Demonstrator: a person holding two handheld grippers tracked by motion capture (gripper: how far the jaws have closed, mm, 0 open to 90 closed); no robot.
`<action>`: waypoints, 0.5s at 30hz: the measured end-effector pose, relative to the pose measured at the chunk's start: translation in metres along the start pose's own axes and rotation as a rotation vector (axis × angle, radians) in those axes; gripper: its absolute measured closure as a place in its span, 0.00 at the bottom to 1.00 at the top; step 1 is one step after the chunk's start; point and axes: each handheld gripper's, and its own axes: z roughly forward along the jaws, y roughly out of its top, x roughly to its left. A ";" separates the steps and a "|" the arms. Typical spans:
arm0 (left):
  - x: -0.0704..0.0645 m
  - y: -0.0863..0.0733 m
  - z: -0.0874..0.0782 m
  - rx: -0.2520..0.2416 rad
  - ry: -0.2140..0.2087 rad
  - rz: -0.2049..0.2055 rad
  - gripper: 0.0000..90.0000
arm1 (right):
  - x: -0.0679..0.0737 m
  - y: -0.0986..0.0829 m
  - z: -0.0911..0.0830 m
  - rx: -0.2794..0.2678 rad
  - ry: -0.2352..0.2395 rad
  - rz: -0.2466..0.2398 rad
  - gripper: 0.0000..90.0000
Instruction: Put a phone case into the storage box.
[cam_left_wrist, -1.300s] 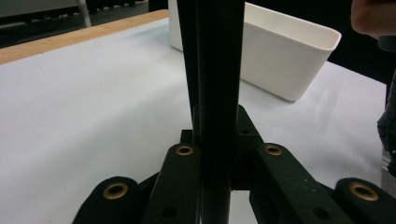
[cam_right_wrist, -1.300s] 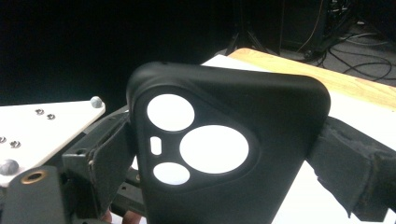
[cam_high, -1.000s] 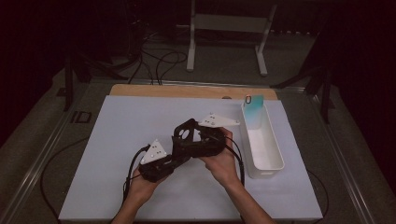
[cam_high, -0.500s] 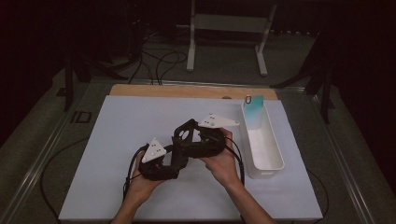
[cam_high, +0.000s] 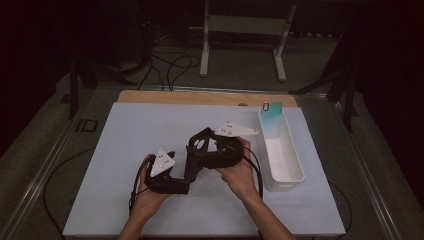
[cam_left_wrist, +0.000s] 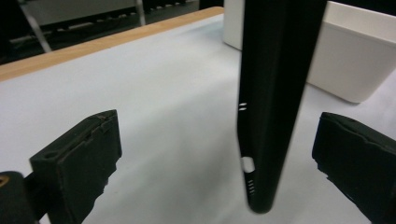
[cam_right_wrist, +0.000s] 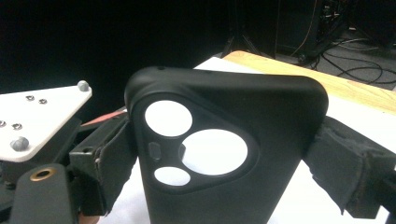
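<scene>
A black phone case (cam_right_wrist: 219, 186) with a three-hole camera cut-out stands upright between the jaws of my right gripper (cam_right_wrist: 226, 161), whose pads press on both its side edges. From above, the right gripper (cam_high: 204, 152) holds the case (cam_high: 192, 167) over the middle of the white table mat (cam_high: 125, 145). My left gripper (cam_high: 184, 184) sits just left of it, low over the mat. In the left gripper view the case (cam_left_wrist: 271, 93) hangs edge-on between that gripper's (cam_left_wrist: 222, 140) wide-apart jaws, nearer the right jaw and touching neither.
A long white bin (cam_high: 292, 172) stands at the right of the mat, with a teal card (cam_high: 272, 117) upright at its far end. The bin (cam_left_wrist: 355, 60) lies close behind the case. A wooden strip (cam_high: 200, 97) borders the mat's far side.
</scene>
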 end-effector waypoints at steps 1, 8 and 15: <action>0.002 -0.001 -0.001 -0.001 0.003 -0.001 0.02 | 0.000 0.000 0.000 -0.002 0.000 0.001 0.15; 0.013 -0.011 -0.012 -0.062 0.043 0.000 0.01 | -0.004 0.000 -0.004 -0.015 -0.011 0.008 0.15; 0.032 -0.031 -0.026 -0.096 0.108 -0.020 0.01 | -0.008 0.000 -0.007 -0.016 -0.023 0.016 0.15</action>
